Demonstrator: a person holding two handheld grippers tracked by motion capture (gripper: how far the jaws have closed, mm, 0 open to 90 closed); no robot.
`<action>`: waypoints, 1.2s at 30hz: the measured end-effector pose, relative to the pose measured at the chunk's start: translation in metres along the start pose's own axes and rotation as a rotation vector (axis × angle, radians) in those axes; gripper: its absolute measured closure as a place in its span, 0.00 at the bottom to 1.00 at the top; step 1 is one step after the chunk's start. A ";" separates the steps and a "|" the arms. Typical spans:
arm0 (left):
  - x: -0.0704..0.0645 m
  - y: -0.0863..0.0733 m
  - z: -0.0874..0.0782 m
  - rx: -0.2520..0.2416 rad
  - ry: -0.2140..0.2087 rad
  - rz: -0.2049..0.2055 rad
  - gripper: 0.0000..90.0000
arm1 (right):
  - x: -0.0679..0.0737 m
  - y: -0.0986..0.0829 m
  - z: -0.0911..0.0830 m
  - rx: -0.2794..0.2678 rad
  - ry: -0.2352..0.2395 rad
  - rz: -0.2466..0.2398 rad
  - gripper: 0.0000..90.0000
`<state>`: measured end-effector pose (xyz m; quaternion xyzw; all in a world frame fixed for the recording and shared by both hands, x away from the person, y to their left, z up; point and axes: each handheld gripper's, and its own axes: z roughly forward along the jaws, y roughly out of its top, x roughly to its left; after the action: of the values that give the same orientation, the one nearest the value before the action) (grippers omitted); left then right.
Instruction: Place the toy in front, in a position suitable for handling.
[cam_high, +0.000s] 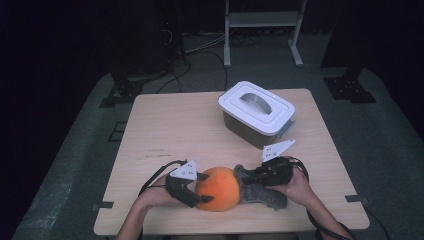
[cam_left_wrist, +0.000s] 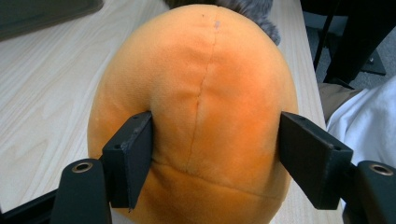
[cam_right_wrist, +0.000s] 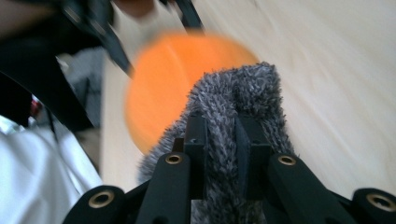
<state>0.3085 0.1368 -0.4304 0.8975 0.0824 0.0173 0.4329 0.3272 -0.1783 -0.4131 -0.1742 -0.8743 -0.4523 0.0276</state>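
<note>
While both grips are secured, item: plush toy (cam_high: 220, 188) on table (cam_high: 170, 125), orange body clamped in left claw (cam_high: 196, 189), grey fur pinched by right claw (cam_high: 260, 172); lifting pending, lidded box (cam_high: 256, 111) beyond right claw shut

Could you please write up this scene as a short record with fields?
Item handled: plush toy, orange body with a grey fuzzy part
Left tongs: jaws pressed into both sides of the orange body
Right tongs: jaws pinched on the grey fuzzy part
Toy position: near edge of the table
Other item: lidded box, white lid on, far right of the table
</note>
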 end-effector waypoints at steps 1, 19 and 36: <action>0.000 0.000 0.000 0.001 0.001 -0.001 0.32 | 0.003 0.003 -0.002 -0.023 0.010 -0.005 0.84; -0.011 0.012 0.008 0.018 0.006 0.034 0.29 | 0.015 0.011 0.006 -0.035 0.019 -0.045 0.84; -0.016 0.028 0.016 -0.067 0.183 0.021 0.48 | 0.010 0.010 0.003 0.013 -0.010 -0.059 0.84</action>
<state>0.2979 0.1048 -0.4179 0.8780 0.1118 0.1064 0.4530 0.3216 -0.1676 -0.4051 -0.1504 -0.8821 -0.4464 0.0109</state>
